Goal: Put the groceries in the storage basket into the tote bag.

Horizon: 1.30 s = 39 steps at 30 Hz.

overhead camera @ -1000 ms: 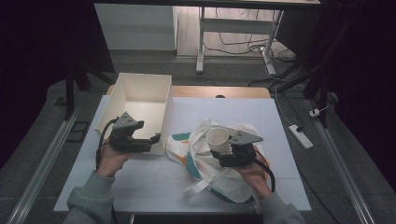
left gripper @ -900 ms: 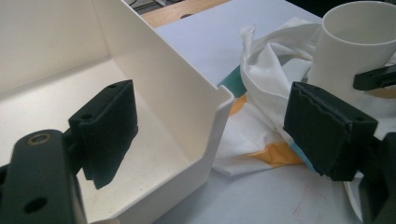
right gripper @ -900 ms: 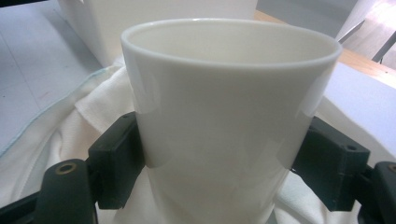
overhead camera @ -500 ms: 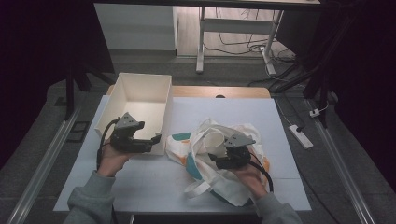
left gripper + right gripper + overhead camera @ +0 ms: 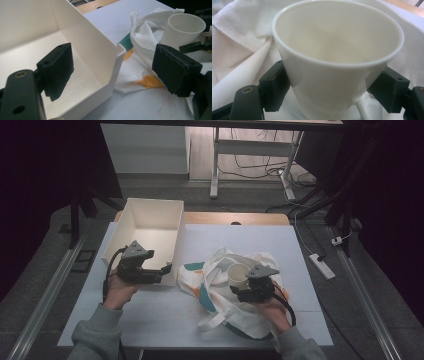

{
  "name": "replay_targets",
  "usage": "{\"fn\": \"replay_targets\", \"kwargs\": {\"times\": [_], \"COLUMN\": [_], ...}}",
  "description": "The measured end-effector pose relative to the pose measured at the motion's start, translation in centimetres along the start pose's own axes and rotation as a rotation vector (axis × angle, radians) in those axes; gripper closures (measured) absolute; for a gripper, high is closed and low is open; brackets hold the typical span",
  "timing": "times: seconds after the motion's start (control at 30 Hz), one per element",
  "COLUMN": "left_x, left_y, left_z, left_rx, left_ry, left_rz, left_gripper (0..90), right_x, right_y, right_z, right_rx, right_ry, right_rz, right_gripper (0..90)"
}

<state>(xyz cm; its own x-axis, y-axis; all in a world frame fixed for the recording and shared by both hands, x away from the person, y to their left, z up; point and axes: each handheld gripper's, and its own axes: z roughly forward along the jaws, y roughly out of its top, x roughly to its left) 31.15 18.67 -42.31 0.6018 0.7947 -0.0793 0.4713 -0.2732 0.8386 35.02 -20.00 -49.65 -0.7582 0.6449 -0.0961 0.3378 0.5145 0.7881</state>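
Observation:
A white paper cup [image 5: 239, 273] [image 5: 337, 45] stands upright, low over a crumpled white tote bag [image 5: 225, 320] [image 5: 237, 42] with teal and orange print, and the right gripper [image 5: 243, 291] [image 5: 334, 87] is shut on it. Its pads press the cup's sides. The left gripper [image 5: 167, 269] [image 5: 116, 71] is open and straddles the near right corner of a white box [image 5: 150, 220] [image 5: 95, 50]. One pad is inside the box, the other outside, and neither touches the wall. In the left gripper view the cup [image 5: 183, 27] and the bag [image 5: 142, 37] lie beyond that corner.
The white table [image 5: 240, 235] has a wooden strip [image 5: 235, 218] along its far edge. The bag hangs slightly over the near edge. A power strip [image 5: 322, 266] lies on the floor to the right, and a desk frame with cables stands behind.
The right gripper has sunk a little toward the bag with the cup still in it. The left hand and its gripper have stayed at the box corner.

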Motion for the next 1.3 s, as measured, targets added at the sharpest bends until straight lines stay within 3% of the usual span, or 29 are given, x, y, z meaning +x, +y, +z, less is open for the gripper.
{"fn": "replay_targets", "kwargs": {"times": [0.13,0.3,0.67,0.7,0.73,0.77,0.8,0.83,1.07,1.3], "left_x": [0.0,0.0,-0.1,-0.1,-0.2,-0.2,-0.2,-0.3,-0.4,-0.6], "left_y": [0.0,0.0,-0.1,0.0,0.0,0.0,0.0,0.0,0.1,0.2], "left_z": [0.0,0.1,0.3,0.3,0.2,0.2,0.2,0.2,0.0,-0.1], "left_rx": [-0.001,0.004,0.007,0.007,0.005,0.004,0.002,0.000,-0.004,-0.006], "left_ry": [0.002,0.005,0.002,0.002,0.002,0.001,0.001,0.000,-0.002,-0.005], "left_rz": [0.000,0.005,0.009,0.009,0.009,0.009,0.009,0.013,0.015,0.016], "left_gripper": [17.7,17.7,17.7,17.7,17.7,17.7,17.7,17.7,17.7,17.7], "right_x": [-0.3,-0.3,-0.5,-0.6,-0.6,-0.7,-0.7,-0.9,-1.3,-2.3], "right_y": [-0.1,0.2,0.5,0.7,0.7,1.0,1.0,1.1,1.0,0.9], "right_z": [0.1,0.5,1.0,0.9,0.9,0.7,0.7,0.0,-2.9,-4.9], "right_rx": [-0.013,-0.019,-0.020,0.001,0.001,0.040,0.040,0.034,-0.041,-0.108], "right_ry": [0.001,-0.007,0.003,0.006,0.006,-0.010,-0.010,-0.012,0.007,0.033], "right_rz": [0.016,-0.009,-0.016,-0.008,-0.008,-0.011,-0.011,0.006,0.035,0.064], "right_gripper": [22.5,22.6,21.8,14.6,14.6,5.3,5.3,1.4,1.4,7.9]}}
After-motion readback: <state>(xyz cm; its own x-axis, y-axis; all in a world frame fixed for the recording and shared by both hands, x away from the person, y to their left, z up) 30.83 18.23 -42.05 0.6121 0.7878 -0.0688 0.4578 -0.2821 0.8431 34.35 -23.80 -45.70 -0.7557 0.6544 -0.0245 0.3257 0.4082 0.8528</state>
